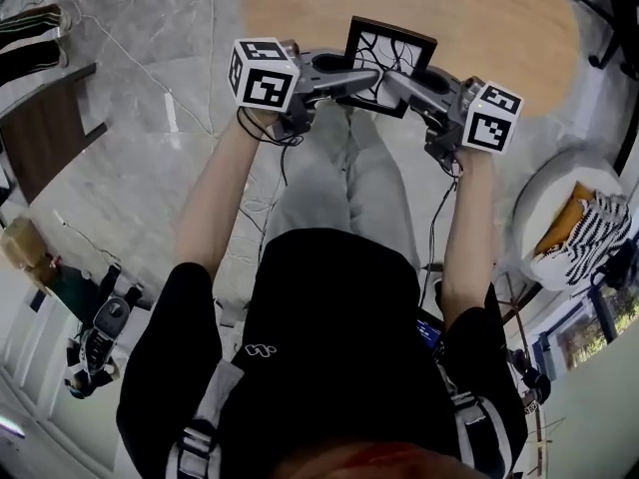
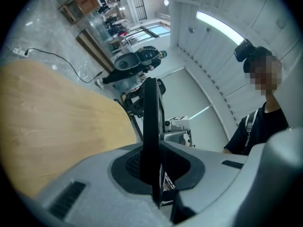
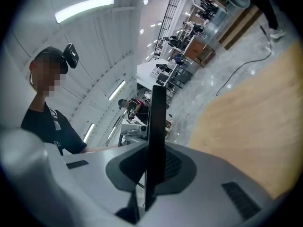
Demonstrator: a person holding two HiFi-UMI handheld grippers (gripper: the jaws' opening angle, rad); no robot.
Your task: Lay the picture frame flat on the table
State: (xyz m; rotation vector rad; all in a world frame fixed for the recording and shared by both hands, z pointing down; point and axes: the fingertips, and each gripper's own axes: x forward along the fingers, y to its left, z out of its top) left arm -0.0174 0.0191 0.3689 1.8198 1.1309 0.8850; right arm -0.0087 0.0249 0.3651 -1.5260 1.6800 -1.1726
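A black picture frame with a white, black-lined print hangs in the air over the near edge of the round wooden table, tilted up toward me. My left gripper grips its left side and my right gripper its right side. In the left gripper view the frame stands edge-on between the dark pads of the left gripper, with the table to the left. The right gripper view shows the frame edge-on in the right gripper, beside the table.
A white round seat holding a striped cloth stands on the right. A dark wooden piece of furniture is at the left, and cables cross the marble floor. A chair base sits at top right.
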